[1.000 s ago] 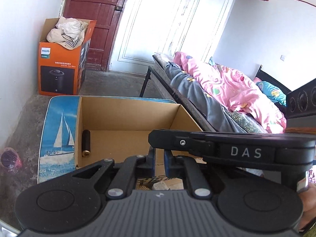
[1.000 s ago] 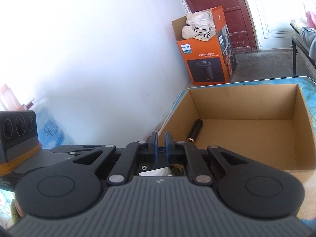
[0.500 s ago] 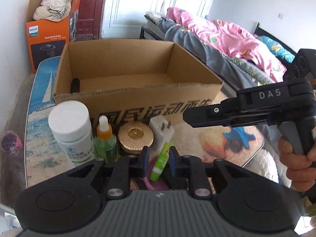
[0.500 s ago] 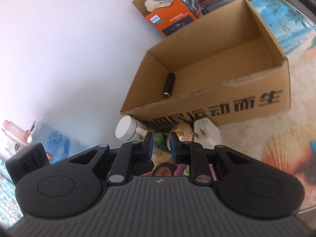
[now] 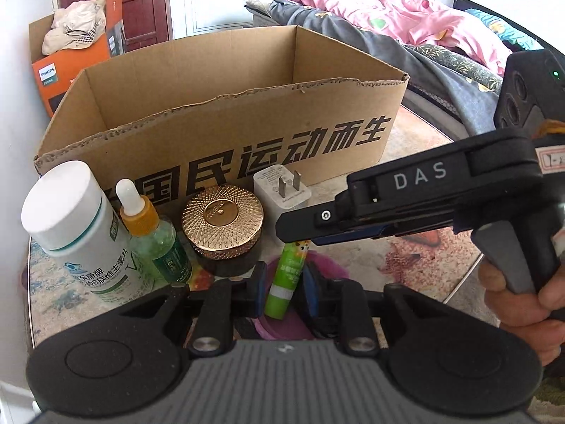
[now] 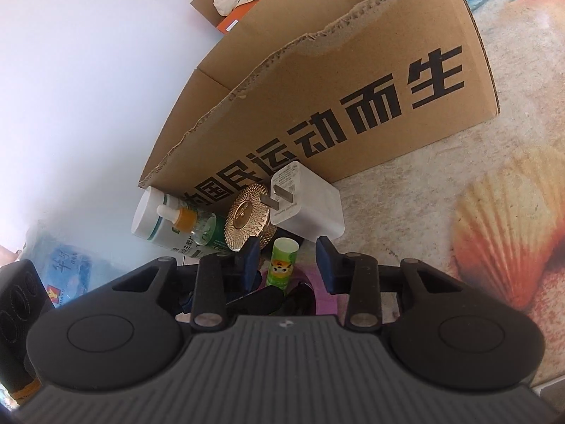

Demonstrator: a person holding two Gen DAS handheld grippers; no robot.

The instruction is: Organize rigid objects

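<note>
- The left tool is built of matte black plastic with blue pads.
- The right tool is marked "DAS" in white, with a silver screw.

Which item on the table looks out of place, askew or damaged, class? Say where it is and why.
The cardboard box is damaged: its near top edge is torn and ragged, not cleanly cut. The white charger in front of it lies on its back, prongs pointing up. The bottles and the gold-lidded jar stand upright.

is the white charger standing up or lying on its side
Upright on its back: the charger rests on the table, its prongs pointing up, in front of the box.
</note>
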